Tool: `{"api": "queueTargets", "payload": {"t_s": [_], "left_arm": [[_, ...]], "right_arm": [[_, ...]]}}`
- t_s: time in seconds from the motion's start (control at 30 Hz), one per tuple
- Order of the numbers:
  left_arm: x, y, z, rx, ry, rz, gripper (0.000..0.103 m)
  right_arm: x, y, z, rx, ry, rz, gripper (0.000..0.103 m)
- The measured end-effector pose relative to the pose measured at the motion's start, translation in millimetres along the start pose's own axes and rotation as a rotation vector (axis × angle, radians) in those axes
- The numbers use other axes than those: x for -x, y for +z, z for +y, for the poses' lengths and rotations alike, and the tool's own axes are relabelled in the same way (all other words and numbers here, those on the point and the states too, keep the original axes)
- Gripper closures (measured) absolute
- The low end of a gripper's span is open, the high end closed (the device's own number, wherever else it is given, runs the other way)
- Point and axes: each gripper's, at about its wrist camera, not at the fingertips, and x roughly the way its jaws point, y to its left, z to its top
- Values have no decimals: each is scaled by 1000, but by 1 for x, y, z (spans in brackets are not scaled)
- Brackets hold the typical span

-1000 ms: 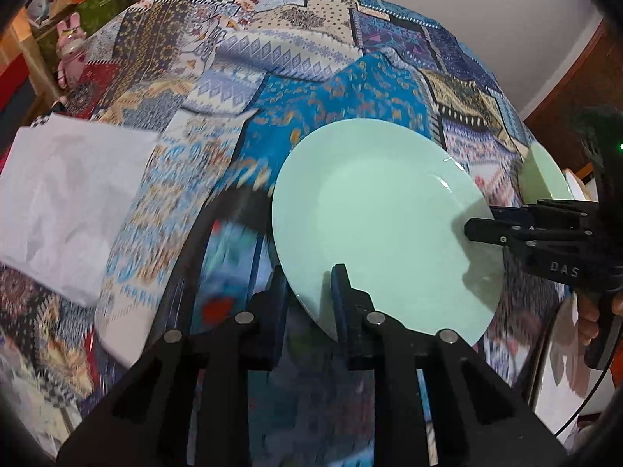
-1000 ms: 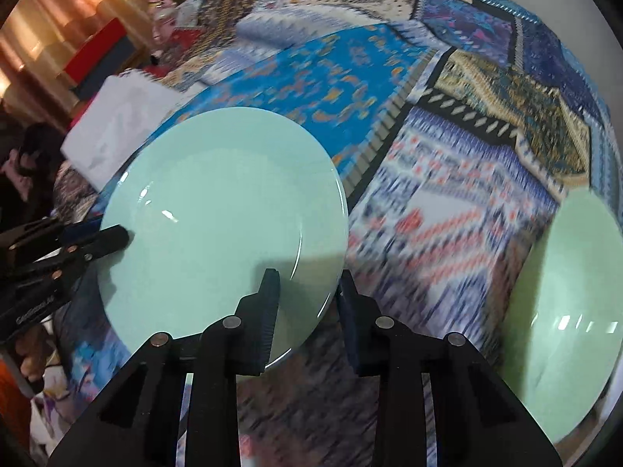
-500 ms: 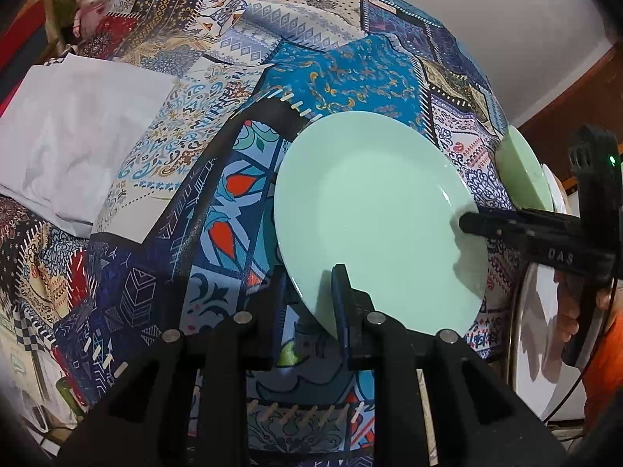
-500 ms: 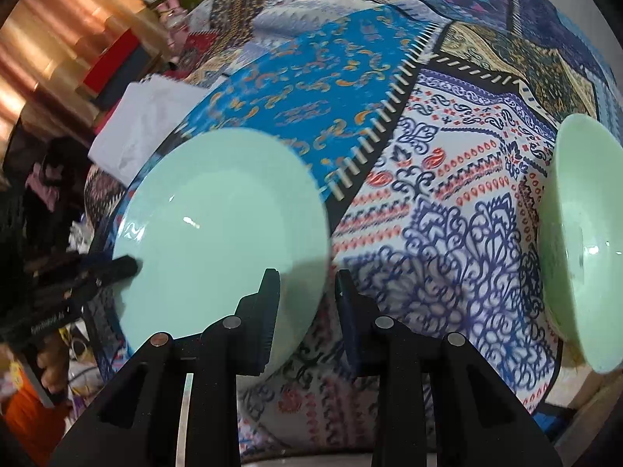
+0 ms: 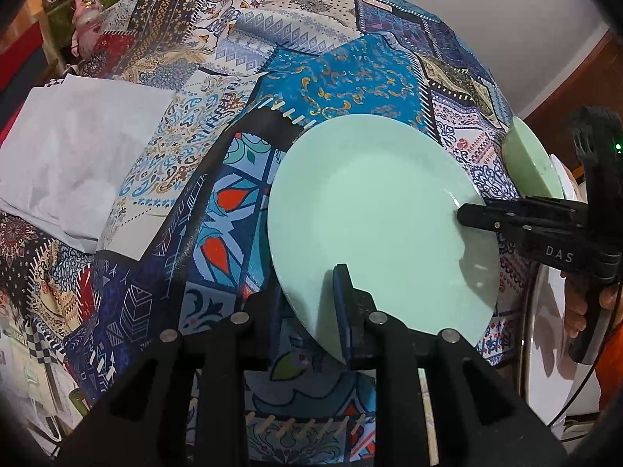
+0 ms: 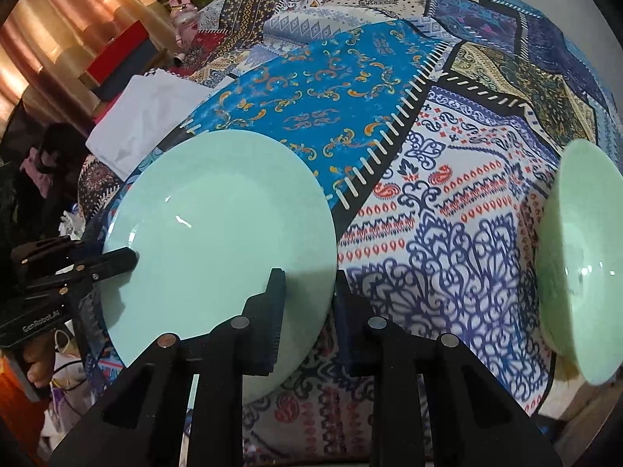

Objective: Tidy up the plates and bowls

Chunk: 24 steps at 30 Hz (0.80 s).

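- A pale green plate (image 5: 373,225) is being held above a patchwork cloth (image 5: 342,74), tilted, with both grippers pinching its rim.
- The left gripper (image 5: 311,311) is clamping the plate's near edge, one finger over the top face and one under it.
- The right gripper (image 6: 307,307) is gripping the opposite edge the same way, one finger lying on the plate's face and the other below the rim.
- In the left view, the right gripper is reaching in from the right side, with a hand (image 5: 584,307) showing on its handle.
- A green bowl (image 6: 576,257) is sitting near the right edge of the cloth, well apart from the plate.
- A white folded cloth (image 5: 74,159) is lying on the far left of the patchwork.
- A pink toy (image 5: 87,19) is standing beyond the cloth's far left corner.
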Motion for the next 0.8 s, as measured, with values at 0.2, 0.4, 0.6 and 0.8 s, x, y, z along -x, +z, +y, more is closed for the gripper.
{"api": "queueTargets", "payload": {"t_s": [0.2,0.4,0.6,0.8], "left_arm": [[12,-7,-9,-4,-18,-11,79],[35,-14,-23,-10,-30,-39,79],[59,-22,-43,-33,-25,-79,80],[78,-31,-67,-68,-28,-101,79]], "right_arm": [[23,-11,1,-3,-9,-54,82],[52,-23,-2,-6,1,-105,82],[79,-39,-4,-12,0,-154,82],[104,-61,-10,-30,-9,-200,82]]}}
